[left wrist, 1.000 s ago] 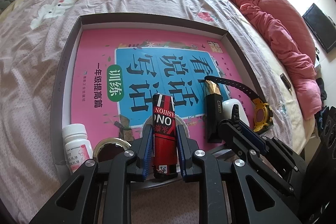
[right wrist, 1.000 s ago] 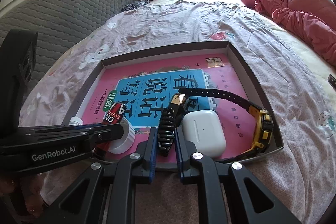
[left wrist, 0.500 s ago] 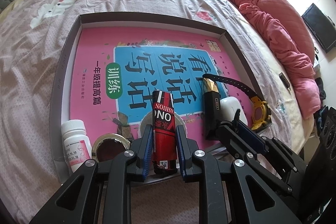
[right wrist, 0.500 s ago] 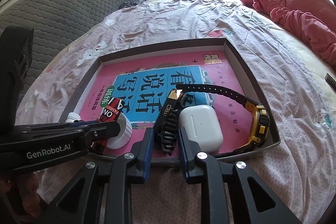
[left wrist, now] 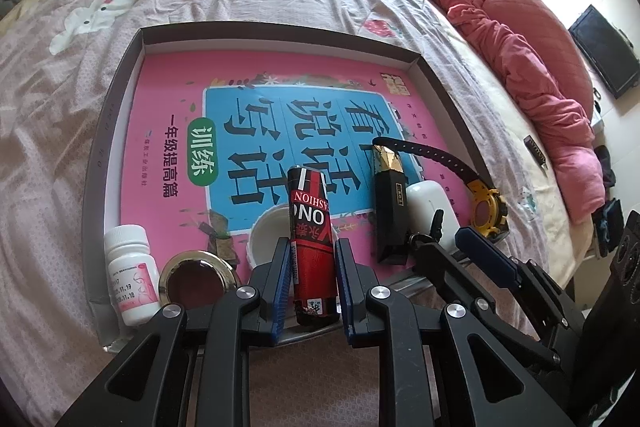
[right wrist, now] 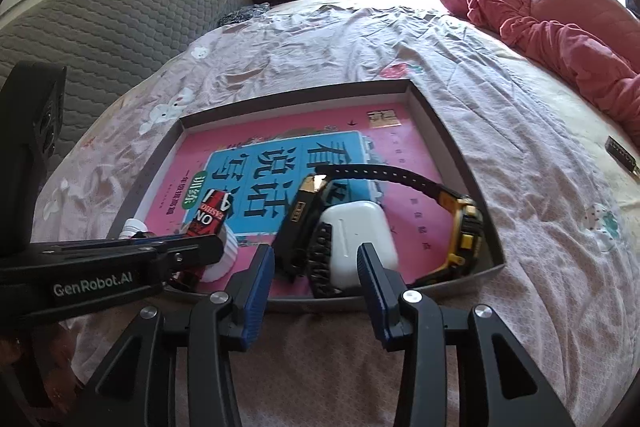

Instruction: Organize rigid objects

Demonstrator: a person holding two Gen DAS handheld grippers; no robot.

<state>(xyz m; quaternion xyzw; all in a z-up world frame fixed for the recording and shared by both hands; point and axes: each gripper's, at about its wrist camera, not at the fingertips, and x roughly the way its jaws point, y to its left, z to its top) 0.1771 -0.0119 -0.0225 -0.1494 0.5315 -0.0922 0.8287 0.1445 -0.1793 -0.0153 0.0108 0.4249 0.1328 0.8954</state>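
A shallow grey tray [left wrist: 120,99] [right wrist: 452,147] lies on the bed with a pink book as its floor. My left gripper [left wrist: 310,267] is shut on a red and black tube [left wrist: 310,219] at the tray's near edge. My right gripper [right wrist: 316,263] has its jaws opening. A black ribbed clip [right wrist: 320,263] sits between them, untouched by the pads, leaning on a white earbud case [right wrist: 360,235]. Beside it stands a black box with a gold top [left wrist: 390,211] [right wrist: 300,223]. A yellow and black watch [right wrist: 464,227] lies at the tray's right.
A white pill bottle [left wrist: 130,275], a gold-rimmed round tin [left wrist: 196,275] and a white cap [left wrist: 268,235] stand along the tray's near left. A pink quilt [left wrist: 520,47] is heaped at the right. A small dark object [right wrist: 620,153] lies on the sheet.
The right gripper's jaws have spread apart and let go of the black ribbed clip, which now rests against the white case. The left gripper still holds the tube in place.
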